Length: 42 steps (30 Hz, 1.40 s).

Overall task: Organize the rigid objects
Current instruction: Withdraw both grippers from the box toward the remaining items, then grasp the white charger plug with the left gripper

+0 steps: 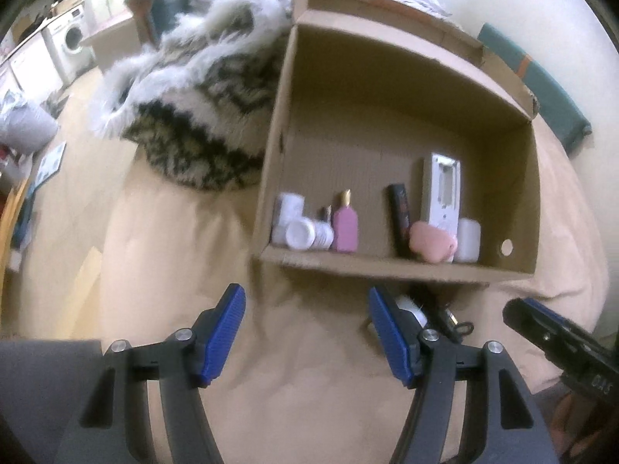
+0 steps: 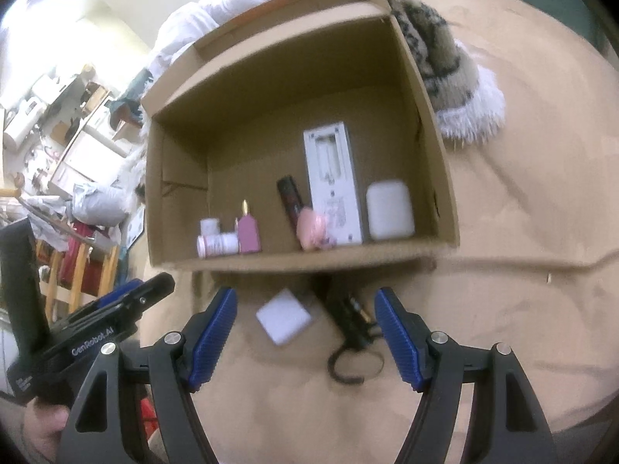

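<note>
Left gripper [image 1: 305, 332] wide open, nothing between its blue pads, hovering over bare tan bedsheet [image 1: 174, 270] just short of the box's near edge. Right gripper [image 2: 305, 332] also wide open and empty, above the same sheet. Between and just ahead of its fingers lie a white square pad [image 2: 283, 321] and a black key fob with a ring [image 2: 350, 324], both loose on the sheet, close to the box's front wall but outside it; the two are apart from each other. In the left view the same pieces are mostly hidden behind the right-hand finger.

Cardboard box [image 1: 387, 266] sits open-topped on the bed, flaps up at the far side. Everything inside is lined along the near wall: white jars [image 2: 216, 243] in the left corner, one on its side; pink bottle [image 2: 248, 234] upright just beside them; a gap; then black tube [image 2: 290, 197] leaning, pink round thing [image 2: 311, 228] touching the tall white carton [image 2: 332, 181], white case [image 2: 389, 208] near the right wall. Back half of the box floor is open.

Furry blanket [image 1: 201, 116] pressed against the box's far side wall. Bedsheet around both grippers is open, wrinkled only. Each gripper shows at the edge of the other's view, well apart.
</note>
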Each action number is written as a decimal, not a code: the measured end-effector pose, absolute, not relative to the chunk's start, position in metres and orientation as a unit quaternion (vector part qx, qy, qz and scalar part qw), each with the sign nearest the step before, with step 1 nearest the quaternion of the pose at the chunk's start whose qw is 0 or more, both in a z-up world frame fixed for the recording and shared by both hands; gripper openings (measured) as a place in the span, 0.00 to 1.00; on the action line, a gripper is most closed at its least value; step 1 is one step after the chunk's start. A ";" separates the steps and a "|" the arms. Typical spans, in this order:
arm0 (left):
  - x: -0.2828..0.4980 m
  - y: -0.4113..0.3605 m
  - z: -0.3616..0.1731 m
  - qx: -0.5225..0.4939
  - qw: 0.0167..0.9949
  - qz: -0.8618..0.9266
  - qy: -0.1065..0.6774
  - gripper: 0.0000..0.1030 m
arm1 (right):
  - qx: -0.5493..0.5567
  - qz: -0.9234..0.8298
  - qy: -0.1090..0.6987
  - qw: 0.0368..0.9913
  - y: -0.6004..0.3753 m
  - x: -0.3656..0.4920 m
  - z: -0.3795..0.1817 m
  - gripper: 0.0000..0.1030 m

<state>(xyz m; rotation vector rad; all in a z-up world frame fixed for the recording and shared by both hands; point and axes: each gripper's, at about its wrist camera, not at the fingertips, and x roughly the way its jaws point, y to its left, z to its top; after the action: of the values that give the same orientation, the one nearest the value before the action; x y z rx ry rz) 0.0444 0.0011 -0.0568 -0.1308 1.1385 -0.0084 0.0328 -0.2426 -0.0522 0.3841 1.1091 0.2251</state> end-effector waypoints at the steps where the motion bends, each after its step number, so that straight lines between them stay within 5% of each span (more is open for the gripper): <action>1: 0.041 0.003 -0.059 -0.064 0.838 -0.001 0.542 0.61 | 0.186 0.104 0.526 0.824 -0.244 0.030 -0.055 0.75; 9: 0.035 0.009 -0.075 -0.076 0.827 0.003 0.556 0.61 | 0.214 0.073 0.558 0.799 -0.257 0.022 -0.078 0.75; 18: 0.052 -0.085 -0.109 0.067 0.785 -0.137 0.601 0.61 | 0.287 0.044 0.551 0.782 -0.288 0.025 -0.085 0.75; 29: 0.072 -0.116 -0.149 0.123 0.761 -0.167 0.615 0.61 | 0.307 0.051 0.549 0.775 -0.292 0.030 -0.087 0.75; 33: 0.075 -0.115 -0.153 0.117 0.762 -0.177 0.612 0.40 | 0.312 0.049 0.552 0.772 -0.293 0.032 -0.091 0.75; 42: 0.065 -0.092 -0.130 0.073 0.771 -0.148 0.614 0.38 | 0.328 0.040 0.559 0.761 -0.302 0.035 -0.100 0.75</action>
<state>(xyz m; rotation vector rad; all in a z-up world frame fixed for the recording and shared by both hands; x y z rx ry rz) 0.0651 -0.0917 -0.1302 0.1589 1.3320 -0.3213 0.0347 -0.3021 -0.0998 0.7132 1.2169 0.0871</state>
